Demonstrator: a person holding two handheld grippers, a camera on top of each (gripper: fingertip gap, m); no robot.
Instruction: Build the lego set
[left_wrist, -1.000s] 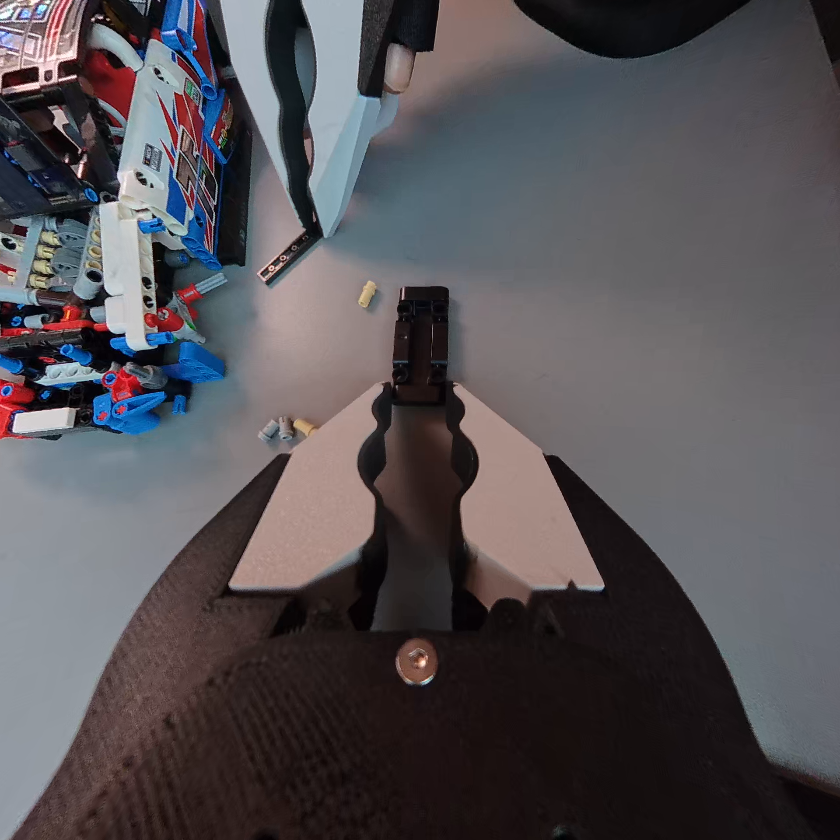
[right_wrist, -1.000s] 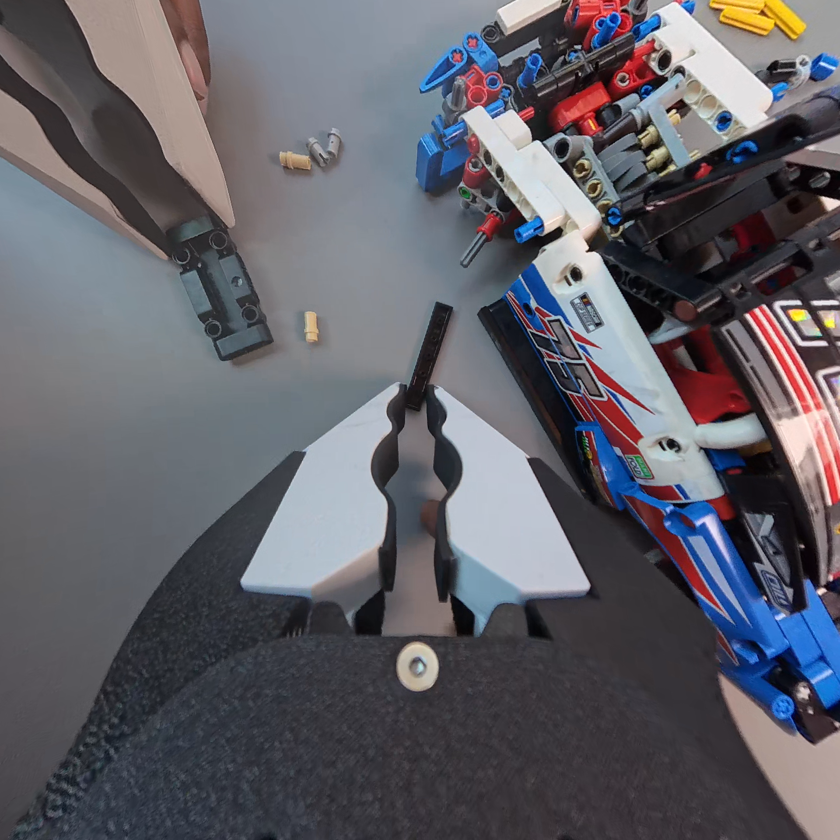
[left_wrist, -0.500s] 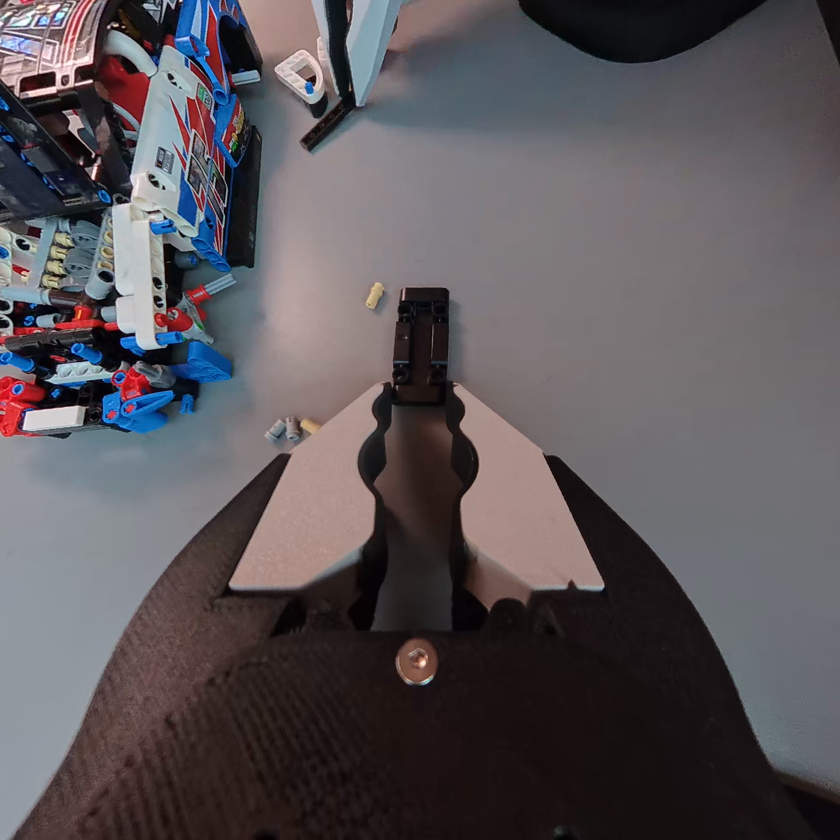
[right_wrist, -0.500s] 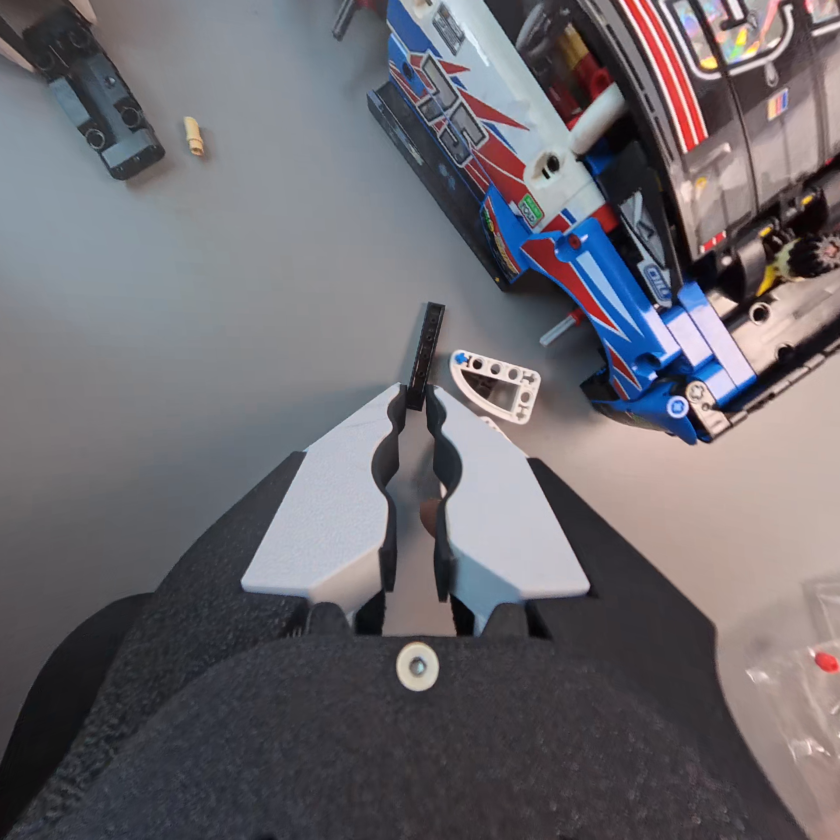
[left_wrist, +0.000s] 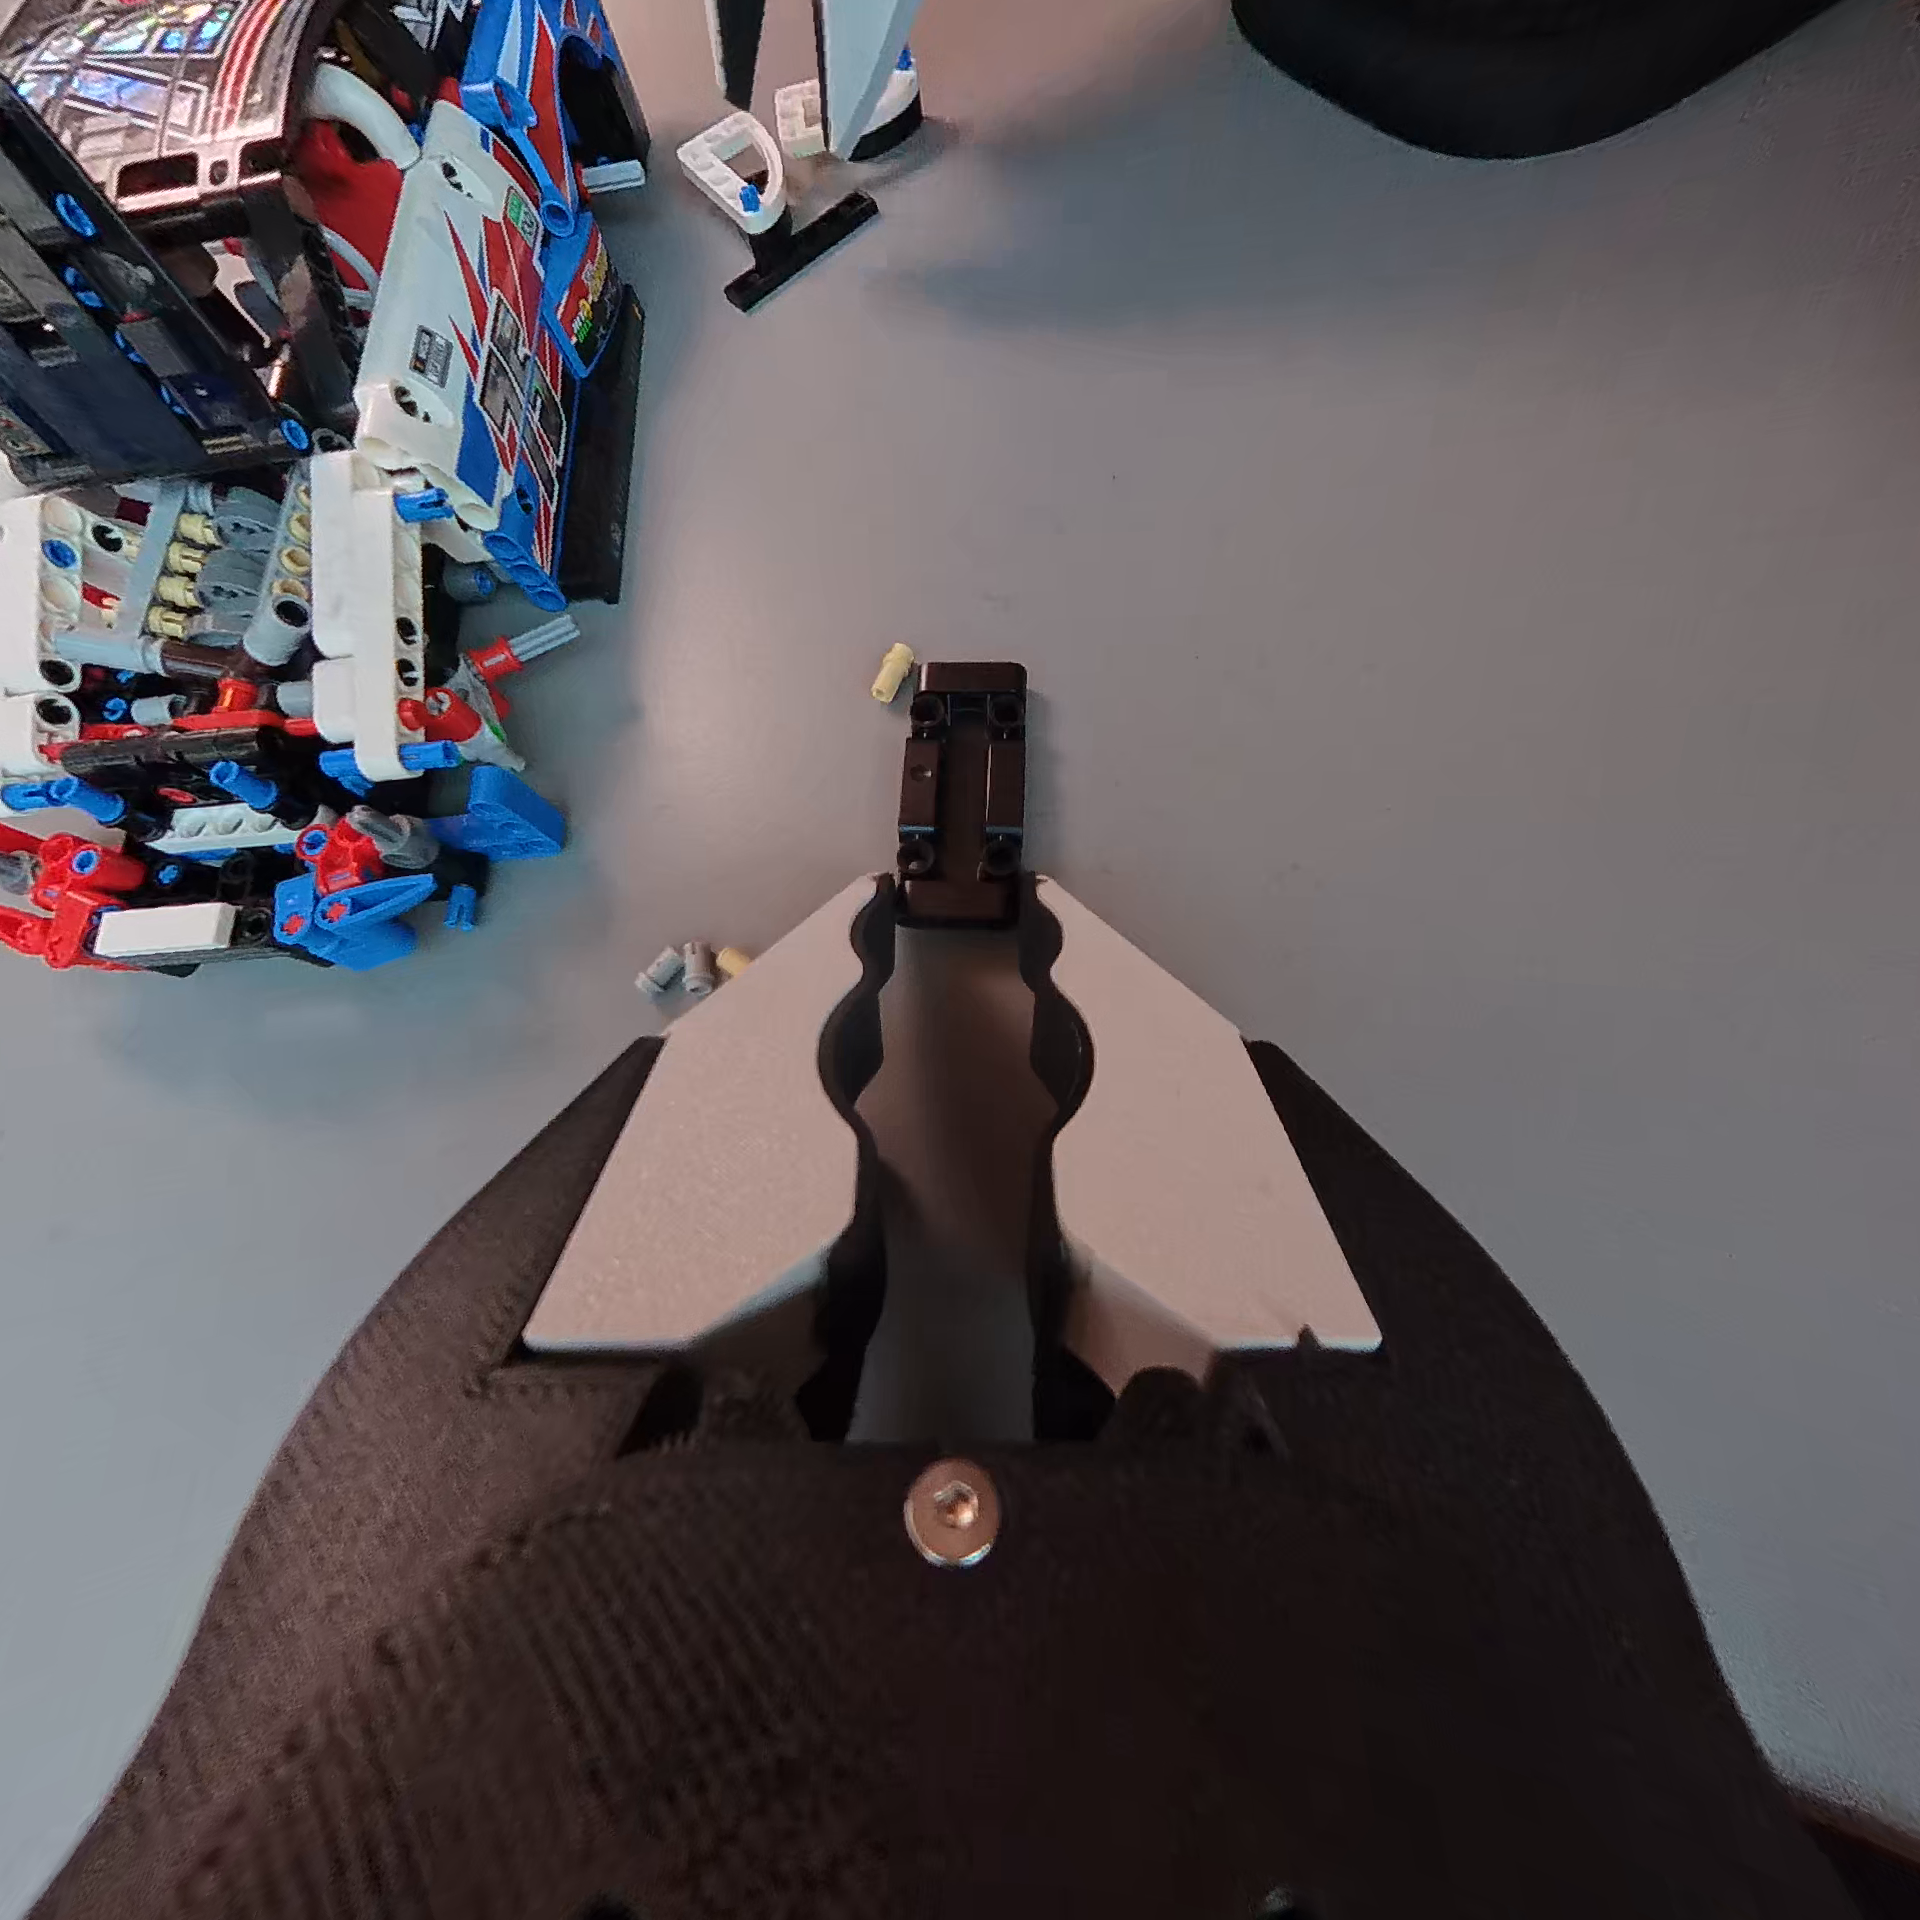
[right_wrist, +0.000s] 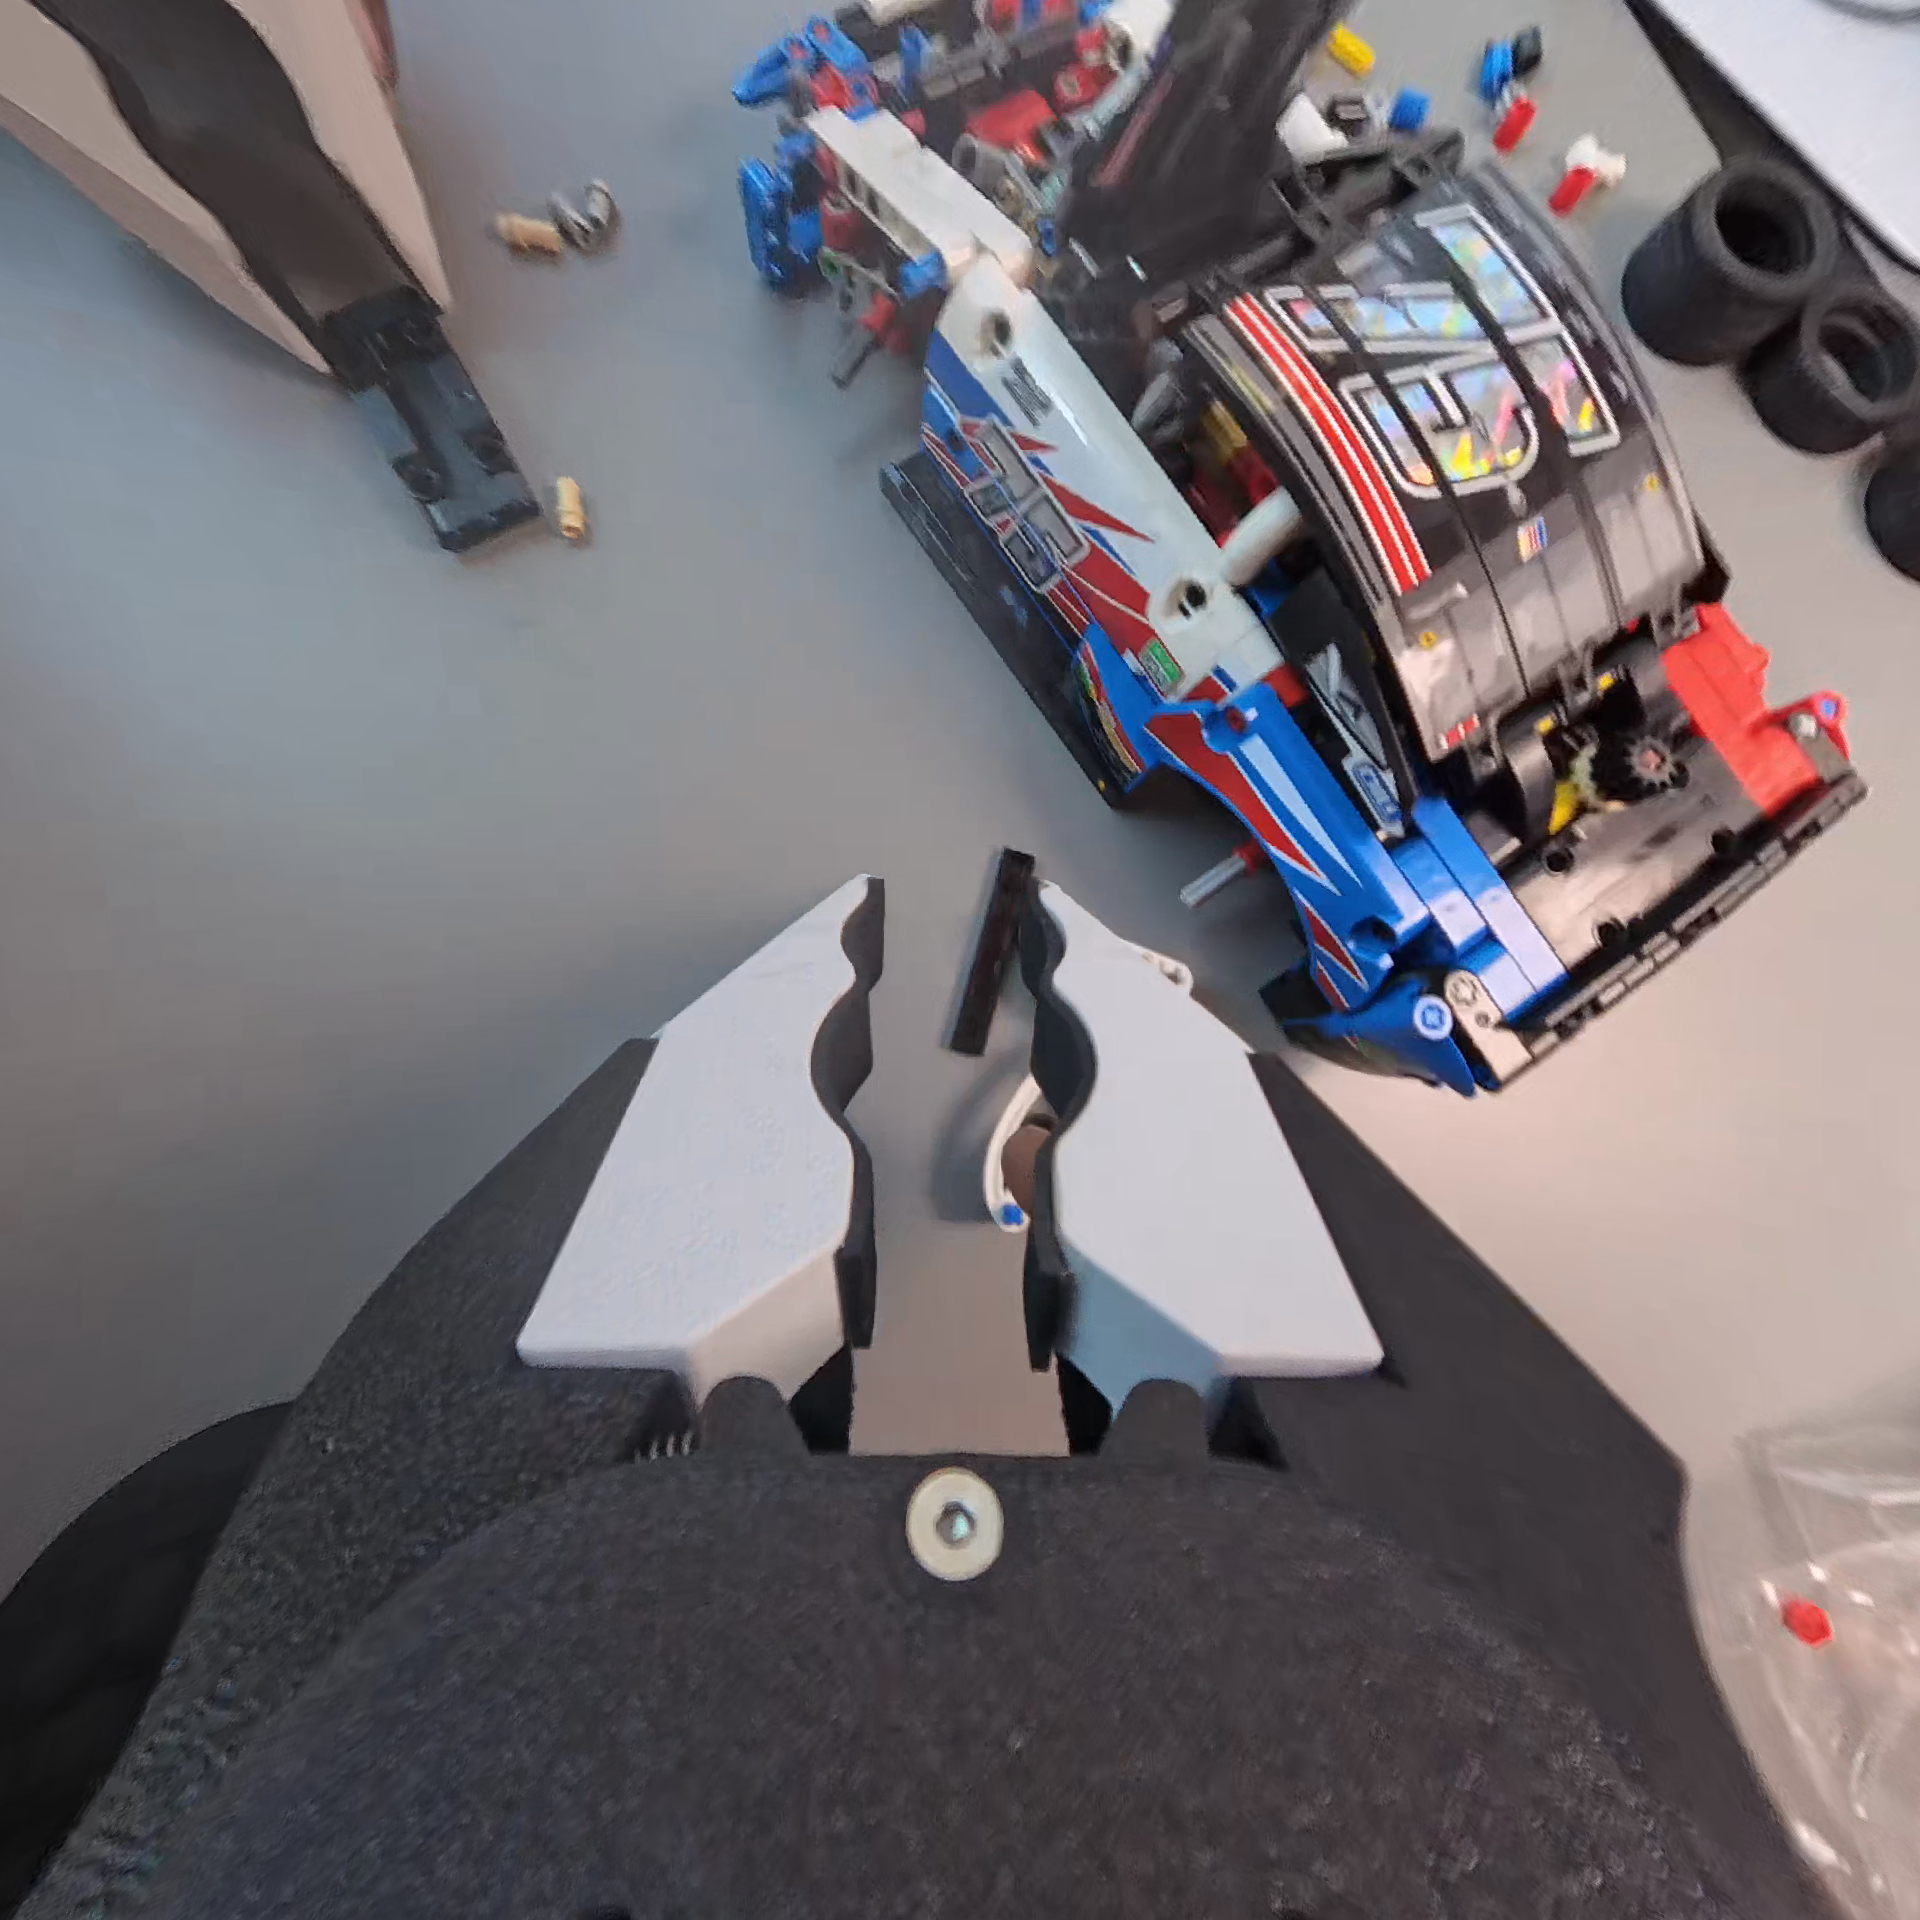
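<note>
Grey and matte, the counter (left_wrist: 1351, 520) carries the whole build under soft, even light. Left tongs (left_wrist: 961, 904) pinch the near end of a black connector block (left_wrist: 964, 769), a glossy moulded piece with pin holes at its corners; it lies flat and points away, probably held steady as a base for the next part. A tan pin (left_wrist: 891, 671) lies just beside its far end, and small grey and tan pins (left_wrist: 688, 964) sit near the left finger.

Right tongs (right_wrist: 954, 914) stand spread, with a thin black beam (right_wrist: 992, 951) loose in the gap, leaning against the right finger and seemingly just let go beside a curved white panel (left_wrist: 740, 175). The left view shows that beam lying on the counter beneath them.

Beyond sits the half-built race car (right_wrist: 1351, 582), all smooth stickered panels in white, blue, red and black over a studded frame. Ribbed black tyres (right_wrist: 1766, 281) are stacked well apart, and a crinkled clear bag (right_wrist: 1839, 1621) lies near the right edge.
</note>
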